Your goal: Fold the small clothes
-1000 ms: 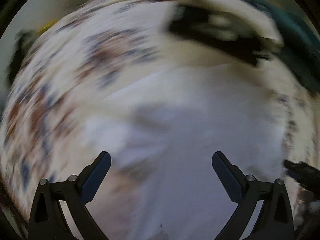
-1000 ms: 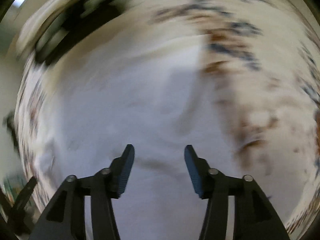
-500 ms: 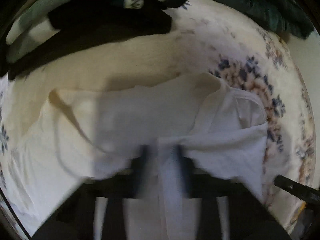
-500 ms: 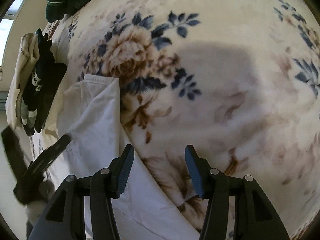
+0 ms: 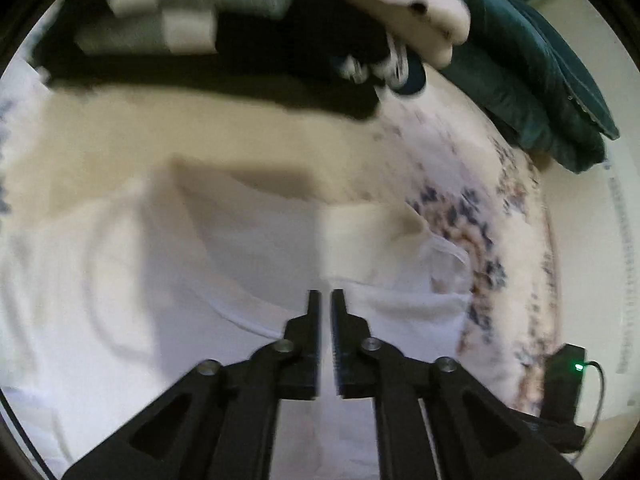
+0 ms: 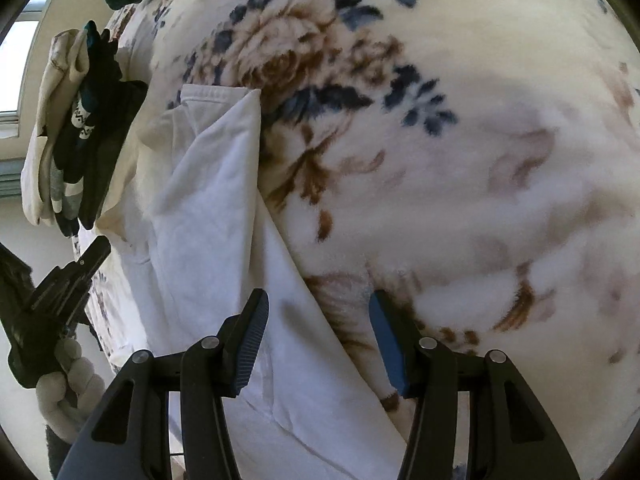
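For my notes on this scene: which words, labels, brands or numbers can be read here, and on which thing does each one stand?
None can be read.
Dark socks: white marks, a pattern or letters, too blurred to tell.
White garment: no print or label visible.
Floral blanket: flowers only.

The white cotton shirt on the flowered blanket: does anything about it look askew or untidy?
Yes. The white cotton shirt lies unevenly on the flowered blanket: one edge is folded over in a slanted flap, with the sleeve hem sticking out beyond it.
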A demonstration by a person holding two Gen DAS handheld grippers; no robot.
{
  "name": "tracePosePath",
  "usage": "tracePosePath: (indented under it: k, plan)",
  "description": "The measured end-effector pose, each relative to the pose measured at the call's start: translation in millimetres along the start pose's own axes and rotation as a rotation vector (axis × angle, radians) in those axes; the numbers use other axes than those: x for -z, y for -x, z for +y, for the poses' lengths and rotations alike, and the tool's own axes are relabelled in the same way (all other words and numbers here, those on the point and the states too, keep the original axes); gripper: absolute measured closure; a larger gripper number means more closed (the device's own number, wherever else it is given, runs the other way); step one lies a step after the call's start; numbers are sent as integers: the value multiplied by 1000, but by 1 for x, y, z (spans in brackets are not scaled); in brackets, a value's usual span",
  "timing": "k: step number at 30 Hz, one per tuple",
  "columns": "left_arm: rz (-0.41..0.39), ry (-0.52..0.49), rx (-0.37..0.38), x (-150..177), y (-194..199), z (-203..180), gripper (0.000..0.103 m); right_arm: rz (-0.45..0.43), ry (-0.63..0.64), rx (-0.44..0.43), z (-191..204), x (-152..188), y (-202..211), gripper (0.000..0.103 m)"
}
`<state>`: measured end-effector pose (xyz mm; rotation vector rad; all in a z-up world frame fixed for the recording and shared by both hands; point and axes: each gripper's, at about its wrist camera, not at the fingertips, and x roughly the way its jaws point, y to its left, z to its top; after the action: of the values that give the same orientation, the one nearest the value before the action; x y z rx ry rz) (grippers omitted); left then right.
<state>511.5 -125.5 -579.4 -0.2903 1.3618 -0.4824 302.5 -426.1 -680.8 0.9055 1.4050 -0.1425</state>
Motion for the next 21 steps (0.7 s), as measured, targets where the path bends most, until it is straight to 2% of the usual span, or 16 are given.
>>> tracePosePath:
  k: [1,2,3,4,6,7,8,9,13,19,21]
  plan:
    - [27,2,29,-1,-8,-1,74,2,0,1,0,0,0,48]
    - [45,3,61,-1,-16,-4,50,5,-1,-1,3,-7,-1,48]
    - [54,3,71,0,-24,-8,45,7,-2,-2,5,-10,-3,48]
    - [63,-1,68,1,-30,-11,45,8,-4,-2,4,-10,-4,48]
    - [65,-40,30,3,-42,-21,48,11,-8,-2,5,-14,-7,48]
    - [44,-61,12,4,-43,-25,54,10,-10,-3,4,-14,-7,48]
    - [12,-92,-16,5,-42,-30,90,10,-11,-4,4,-15,-8,48]
    - [9,-115,-51,5,-44,-34,101,10,-12,-3,4,-15,-9,48]
    - [-86,-137,-73,11,-24,-37,102,3,-2,3,5,-14,-9,48]
    - [-145,-50,-67,14,0,-20,102,-10,13,-2,10,-12,-8,50]
    - [-152,-20,-80,14,-1,-15,102,-21,29,9,14,-12,-9,68]
